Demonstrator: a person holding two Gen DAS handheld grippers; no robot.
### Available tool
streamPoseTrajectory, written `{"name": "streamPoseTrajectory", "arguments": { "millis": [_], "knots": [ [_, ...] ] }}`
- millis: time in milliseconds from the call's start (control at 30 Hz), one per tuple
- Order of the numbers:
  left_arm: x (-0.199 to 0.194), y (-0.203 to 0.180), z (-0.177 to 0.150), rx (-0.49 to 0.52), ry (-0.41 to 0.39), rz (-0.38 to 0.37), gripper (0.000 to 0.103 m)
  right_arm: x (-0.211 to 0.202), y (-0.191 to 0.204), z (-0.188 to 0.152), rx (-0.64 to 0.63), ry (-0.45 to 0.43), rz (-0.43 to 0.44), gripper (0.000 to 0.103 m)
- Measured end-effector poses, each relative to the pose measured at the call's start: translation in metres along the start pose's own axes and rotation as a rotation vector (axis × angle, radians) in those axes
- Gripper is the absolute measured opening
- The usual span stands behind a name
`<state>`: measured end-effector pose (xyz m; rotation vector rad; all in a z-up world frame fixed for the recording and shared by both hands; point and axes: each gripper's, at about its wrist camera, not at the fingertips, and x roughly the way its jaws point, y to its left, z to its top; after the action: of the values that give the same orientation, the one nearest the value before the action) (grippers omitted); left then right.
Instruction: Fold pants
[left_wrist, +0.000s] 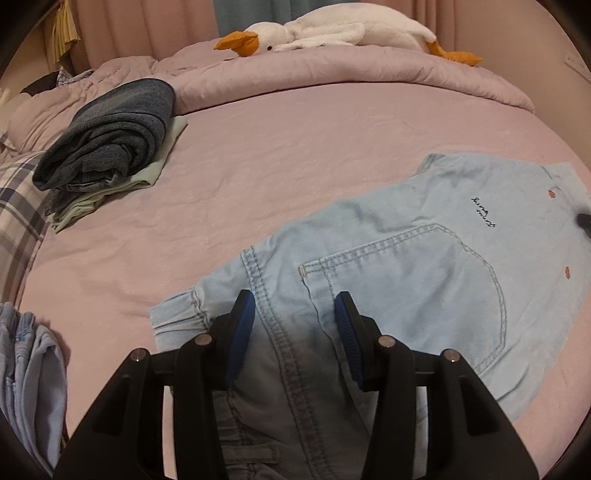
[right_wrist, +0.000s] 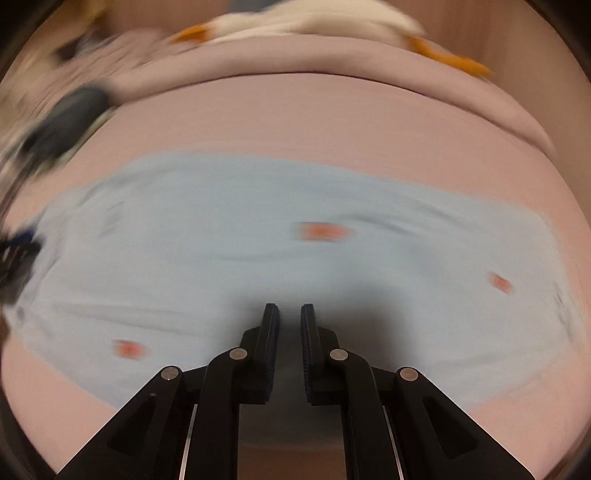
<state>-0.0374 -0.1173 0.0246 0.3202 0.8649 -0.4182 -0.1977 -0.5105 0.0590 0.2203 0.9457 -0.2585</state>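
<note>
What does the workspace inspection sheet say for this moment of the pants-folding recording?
Surface: pink bedsheet, wrinkled.
Job's things: light blue denim pants lying flat, back pocket up, small orange marks.
Clutter: folded dark jeans stacked on pale green garment; blue garment at left edge; goose plush on rolled pink duvet.
Grippers: left hand-held gripper partly open over the pants' waistband end, contact unclear; right hand-held gripper shut, empty, view motion-blurred.
Cables: nothing seen.
Surroundings: pink curtains; plaid fabric at left.

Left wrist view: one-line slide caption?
Left claw open over the waistband end of light-blue pants on a pink bed, folded clothes stack and plush goose behind.
</note>
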Motion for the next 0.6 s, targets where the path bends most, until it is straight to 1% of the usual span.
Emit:
{"name": "streamPoseTrajectory", "arguments": {
  "millis": [67,100,133,200,233,267,300,333,367,400,433,467,533,600],
  "knots": [
    [-0.003,-0.003,0.002,-0.012,0.015,0.034,0.046,-0.004,-0.043,0.002,0.109,-0.009,-0.011,0.006],
    [-0.006,-0.005,0.003,-0.019,0.023,0.056,0.044,-0.008,-0.066,0.003,0.168,-0.016,-0.028,0.006],
    [-0.011,-0.009,0.004,-0.026,0.018,0.072,0.044,-0.009,-0.077,0.004,0.192,-0.018,-0.052,0.006],
    [-0.026,-0.018,0.007,-0.031,-0.013,0.059,0.044,-0.015,-0.096,0.008,0.238,-0.022,-0.144,0.007],
    [-0.03,-0.022,0.01,-0.029,-0.021,0.051,0.045,-0.02,-0.1,0.008,0.259,-0.033,-0.151,0.007],
    [-0.036,-0.03,0.012,-0.021,-0.033,0.041,0.045,-0.025,-0.101,0.01,0.269,-0.053,-0.136,0.009],
    [-0.04,-0.037,0.014,-0.015,-0.04,0.028,0.047,-0.03,-0.095,0.013,0.253,-0.073,-0.117,0.015],
    [-0.043,-0.047,0.017,-0.012,-0.045,-0.001,0.048,-0.033,-0.088,0.017,0.231,-0.089,-0.103,0.019],
    [-0.045,-0.057,0.019,-0.013,-0.043,-0.035,0.048,-0.035,-0.075,0.022,0.204,-0.106,-0.078,0.027],
    [-0.045,-0.064,0.021,-0.015,-0.039,-0.061,0.049,-0.036,-0.058,0.027,0.171,-0.122,-0.022,0.03],
    [-0.043,-0.075,0.024,-0.022,-0.027,-0.11,0.049,-0.035,-0.049,0.028,0.153,-0.127,0.015,0.03],
    [-0.041,-0.085,0.025,-0.031,-0.014,-0.15,0.049,-0.033,-0.029,0.033,0.12,-0.124,0.083,0.03],
    [-0.034,-0.102,0.027,-0.046,0.012,-0.213,0.049,-0.024,0.003,0.038,0.066,-0.103,0.191,0.03],
    [-0.026,-0.121,0.025,-0.05,0.047,-0.261,0.049,-0.012,0.032,0.042,0.018,-0.065,0.265,0.031]
  ]
}}
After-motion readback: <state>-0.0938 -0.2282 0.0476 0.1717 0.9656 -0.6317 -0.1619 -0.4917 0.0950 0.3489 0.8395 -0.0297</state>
